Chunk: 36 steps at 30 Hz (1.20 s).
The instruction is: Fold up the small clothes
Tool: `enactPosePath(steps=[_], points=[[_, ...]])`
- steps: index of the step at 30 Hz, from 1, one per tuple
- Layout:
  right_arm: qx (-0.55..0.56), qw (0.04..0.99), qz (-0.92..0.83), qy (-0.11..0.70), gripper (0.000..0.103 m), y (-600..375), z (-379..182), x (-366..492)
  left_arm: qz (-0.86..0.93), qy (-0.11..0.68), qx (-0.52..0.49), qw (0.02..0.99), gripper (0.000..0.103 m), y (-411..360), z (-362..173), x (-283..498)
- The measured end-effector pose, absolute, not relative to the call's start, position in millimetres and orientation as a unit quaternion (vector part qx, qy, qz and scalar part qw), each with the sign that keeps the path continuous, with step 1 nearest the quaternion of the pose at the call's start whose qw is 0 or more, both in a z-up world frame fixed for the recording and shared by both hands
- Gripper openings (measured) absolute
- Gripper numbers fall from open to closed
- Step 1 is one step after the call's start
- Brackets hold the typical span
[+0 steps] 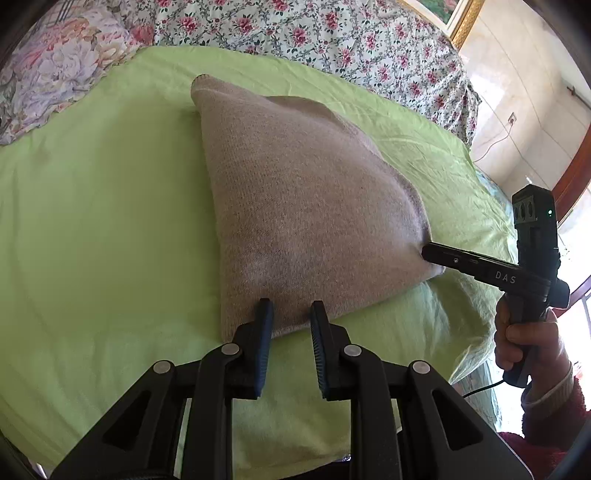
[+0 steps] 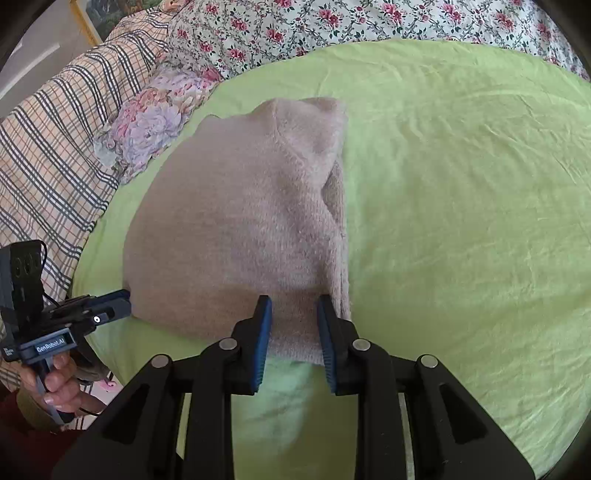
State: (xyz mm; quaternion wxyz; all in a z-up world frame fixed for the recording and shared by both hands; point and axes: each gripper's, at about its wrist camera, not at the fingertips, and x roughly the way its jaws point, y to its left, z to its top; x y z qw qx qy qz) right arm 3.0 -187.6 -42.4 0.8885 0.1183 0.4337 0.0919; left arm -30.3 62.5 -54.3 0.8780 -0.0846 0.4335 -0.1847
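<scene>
Tongs (image 1: 290,314) (image 2: 294,310) of both hands clamped on beige knit garment (image 1: 295,192) atop green sheet (image 1: 92,206)

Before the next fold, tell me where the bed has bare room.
Bare green sheet spreads wide to the right of the beige knit garment, up to the floral quilt. A narrower strip lies left of it. Crowded: the plaid blanket and flowered pillow on the left.

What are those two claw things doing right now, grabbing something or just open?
Left gripper: closed on the near edge of the beige knit garment.
Right gripper: closed on the same garment's near edge, at the other corner.
</scene>
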Motion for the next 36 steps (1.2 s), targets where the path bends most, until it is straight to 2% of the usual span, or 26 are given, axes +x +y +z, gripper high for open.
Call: enactPosePath(steps=[12,16,20,23,28,32,36], points=[[0.121,0.887,0.082,0.437,0.027,-198.4,-36.9,-16.6,-0.172,0.441,-0.078,0.878,0.023,71.1,-50.1,-42.6],[0.135,0.887,0.08,0.433,0.027,-202.7,-30.1,-28.1,-0.161,0.438,-0.083,0.88,0.036,75.3,-42.3,-50.0],[0.139,0.89,0.084,0.426,0.029,-201.8,-21.3,-39.3,-0.151,0.436,-0.075,0.884,0.044,75.1,-34.7,-55.4],[0.133,0.892,0.091,0.422,0.038,-196.0,-14.6,-45.8,-0.134,0.436,-0.058,0.888,0.057,72.2,-31.2,-60.6],[0.109,0.888,0.12,0.43,0.05,-177.8,-11.3,-57.6,-0.129,0.443,-0.028,0.887,0.063,66.1,-29.3,-73.2],[0.083,0.882,0.145,0.441,0.062,-161.3,-15.1,-67.9,-0.117,0.436,-0.001,0.893,0.075,63.6,-25.9,-86.1],[0.062,0.887,0.137,0.437,0.072,-157.3,-15.6,-69.6,-0.099,0.431,0.01,0.897,0.077,66.7,-26.0,-84.4]])
